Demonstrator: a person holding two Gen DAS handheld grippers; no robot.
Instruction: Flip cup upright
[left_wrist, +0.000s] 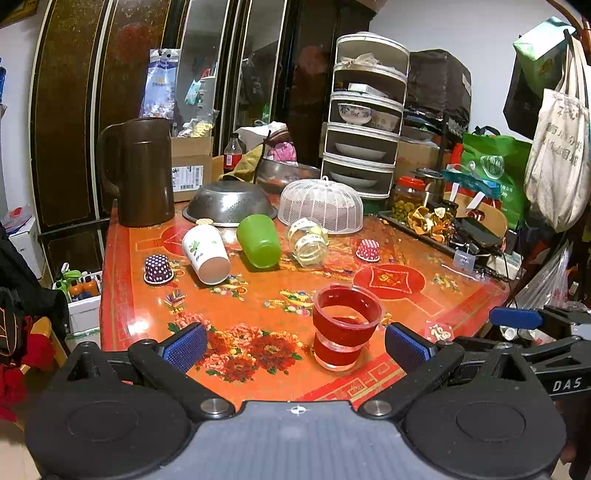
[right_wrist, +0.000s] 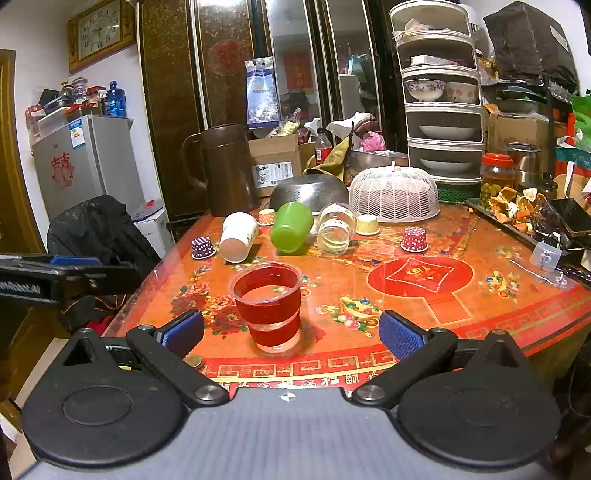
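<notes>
A clear cup with a red band (left_wrist: 345, 326) (right_wrist: 269, 306) stands upright near the table's front edge. Behind it a white paper cup (left_wrist: 205, 253) (right_wrist: 238, 237), a green plastic cup (left_wrist: 258, 240) (right_wrist: 291, 227) and a clear glass jar (left_wrist: 308, 242) (right_wrist: 335, 229) lie on their sides in a row. My left gripper (left_wrist: 295, 343) is open and empty, just in front of the red cup. My right gripper (right_wrist: 291, 332) is open and empty, with the red cup just ahead between its blue pads. Each gripper shows at the edge of the other's view.
The orange patterned table (left_wrist: 406, 295) (right_wrist: 443, 295) carries small dotted cupcake cups (left_wrist: 158, 269) (left_wrist: 368, 250), an upturned steel colander (left_wrist: 229, 203), a white mesh food cover (left_wrist: 320, 206), a brown jug (left_wrist: 140, 173), a tiered dish rack (left_wrist: 364, 122) and clutter at the right.
</notes>
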